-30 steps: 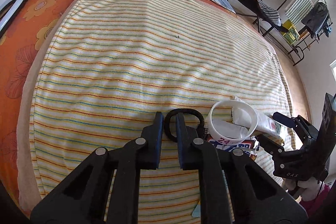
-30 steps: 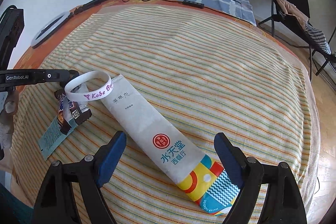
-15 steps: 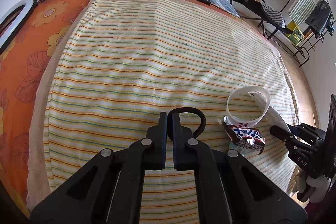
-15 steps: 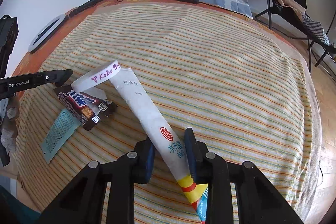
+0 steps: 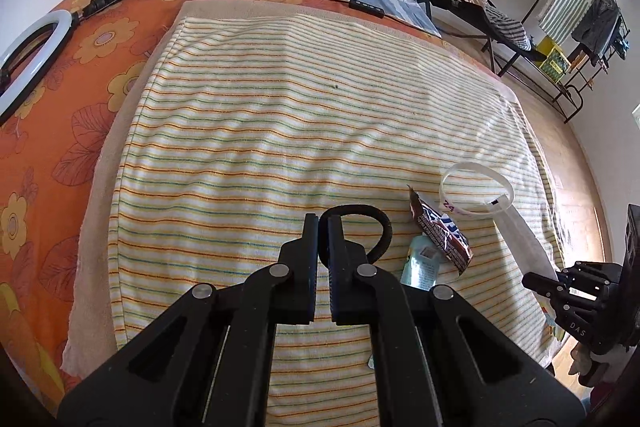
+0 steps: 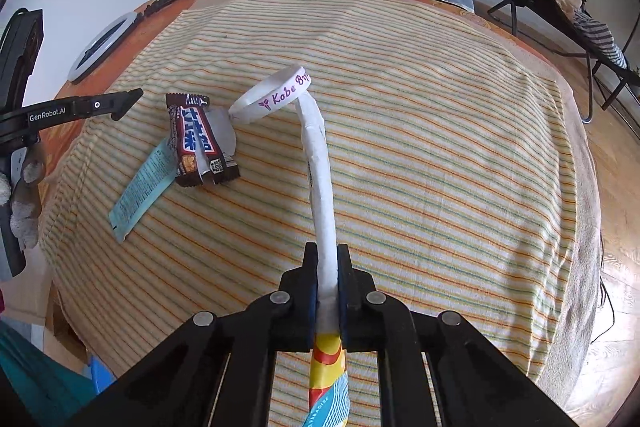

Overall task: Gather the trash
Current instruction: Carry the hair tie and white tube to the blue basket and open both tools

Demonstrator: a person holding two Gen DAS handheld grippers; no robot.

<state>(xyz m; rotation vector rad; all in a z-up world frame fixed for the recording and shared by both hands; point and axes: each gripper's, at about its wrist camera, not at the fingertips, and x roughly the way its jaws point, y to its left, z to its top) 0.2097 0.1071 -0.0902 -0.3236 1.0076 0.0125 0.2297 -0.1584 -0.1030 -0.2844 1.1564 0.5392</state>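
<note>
Left gripper [image 5: 323,227] pinches black hair tie [image 5: 374,227], jaws together. Right gripper [image 6: 328,259] closing on long white wrapper [image 6: 320,179], pads pressing it; white wristband [image 6: 272,95] at its far end. Candy wrapper [image 6: 196,143] and teal sachet [image 6: 140,187] near striped towel's [image 6: 440,147] left edge; the towel's middle and far side are bare.

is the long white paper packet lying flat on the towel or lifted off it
Lifted. The right gripper is closing on the white packet, pinched between its pads; the packet arcs up, its far end under the white wristband.

We see lots of bare striped towel [image 5: 280,115] ahead; only the candy wrapper [image 6: 196,143] and white wristband [image 6: 272,95] block the way.
</note>
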